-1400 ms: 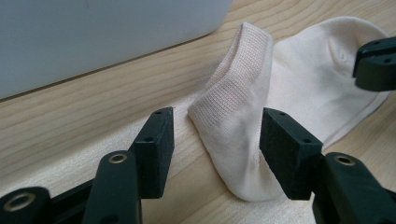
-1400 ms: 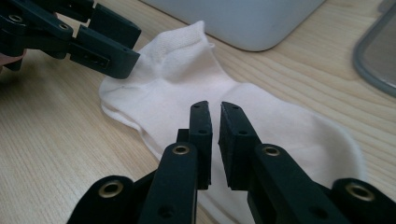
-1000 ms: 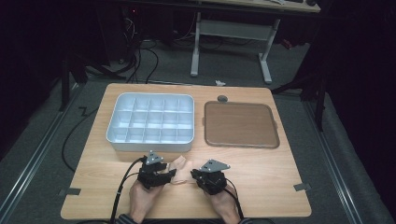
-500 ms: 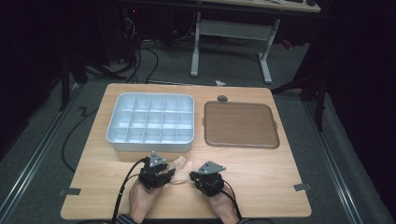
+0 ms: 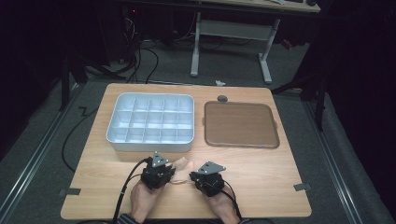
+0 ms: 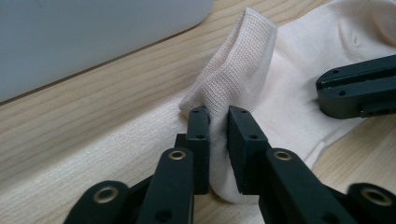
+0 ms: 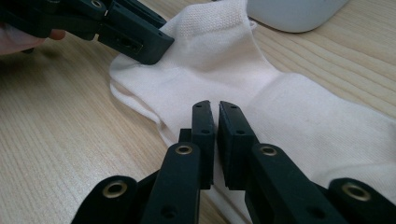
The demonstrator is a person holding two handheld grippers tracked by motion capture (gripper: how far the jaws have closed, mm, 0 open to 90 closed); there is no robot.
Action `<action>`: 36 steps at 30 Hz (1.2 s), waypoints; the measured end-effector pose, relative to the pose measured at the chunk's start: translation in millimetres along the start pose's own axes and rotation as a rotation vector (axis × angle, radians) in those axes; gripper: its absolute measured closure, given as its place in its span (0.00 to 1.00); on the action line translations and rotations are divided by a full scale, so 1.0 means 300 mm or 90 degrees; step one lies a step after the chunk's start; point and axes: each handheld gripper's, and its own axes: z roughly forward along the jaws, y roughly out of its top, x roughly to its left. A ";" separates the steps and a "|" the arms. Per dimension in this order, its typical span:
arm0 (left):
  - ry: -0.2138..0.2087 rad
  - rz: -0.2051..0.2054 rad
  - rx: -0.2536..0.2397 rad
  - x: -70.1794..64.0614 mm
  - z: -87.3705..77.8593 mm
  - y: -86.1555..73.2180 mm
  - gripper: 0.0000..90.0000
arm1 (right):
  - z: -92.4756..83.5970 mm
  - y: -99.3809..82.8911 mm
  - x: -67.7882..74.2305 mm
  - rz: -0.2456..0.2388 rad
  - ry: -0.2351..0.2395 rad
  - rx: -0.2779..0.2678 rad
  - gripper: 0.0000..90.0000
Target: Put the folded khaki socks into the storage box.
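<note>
A cream sock [image 5: 182,164] lies on the wooden table between my two grippers, near the front edge. In the left gripper view my left gripper [image 6: 218,112] has just been closing, and its pads now pinch a raised fold of the sock [image 6: 289,70] by the ribbed cuff. My right gripper [image 7: 215,105] is shut on the sock [image 7: 224,56] at its near edge. The grippers face each other a short way apart, left gripper [image 5: 172,174] and right gripper [image 5: 192,176]. Each shows in the other's view: the right gripper [image 6: 355,88] and the left gripper [image 7: 135,37].
A white tray [image 5: 149,145] with several compartments stands just behind the hands, its wall [image 6: 93,37] close to the sock. A flat brown tray [image 5: 240,123] lies to its right. A small dark round thing [image 5: 222,98] sits behind that. Cables trail off the front edge.
The left gripper's jaws have drawn together onto the sock. Both hands have kept their places, and the sock has not shifted.
</note>
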 end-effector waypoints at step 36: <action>-0.120 -0.043 -0.087 0.046 -0.081 0.017 0.96 | 0.021 0.042 0.014 -0.013 -0.006 0.037 0.97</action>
